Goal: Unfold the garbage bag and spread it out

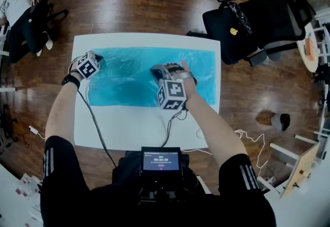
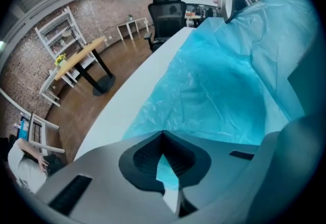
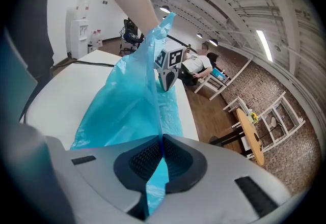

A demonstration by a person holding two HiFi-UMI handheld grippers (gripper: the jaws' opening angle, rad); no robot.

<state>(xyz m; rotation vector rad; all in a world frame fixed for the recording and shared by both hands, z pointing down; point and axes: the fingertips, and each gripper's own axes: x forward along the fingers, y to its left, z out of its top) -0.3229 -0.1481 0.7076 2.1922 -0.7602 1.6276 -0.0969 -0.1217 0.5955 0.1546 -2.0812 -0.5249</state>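
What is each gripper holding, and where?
Both pinch the thin blue plastic garbage bag: left gripper at its left edge, right gripper on a raised fold mid-bag.

Wrinkled blue garbage bag (image 1: 129, 79) lies mostly spread out.

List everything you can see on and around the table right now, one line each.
garbage bag: one, translucent blue, lying across the table's far half
table: one, white, in front of the wearer
office chair: one, black, beyond the table's far right corner
seated person: one, white top, far left
screen device: one, black, at the wearer's chest
left hand-held gripper: one, grey, shut on the bag's left edge
right hand-held gripper: one, grey, shut on the bag right of its middle
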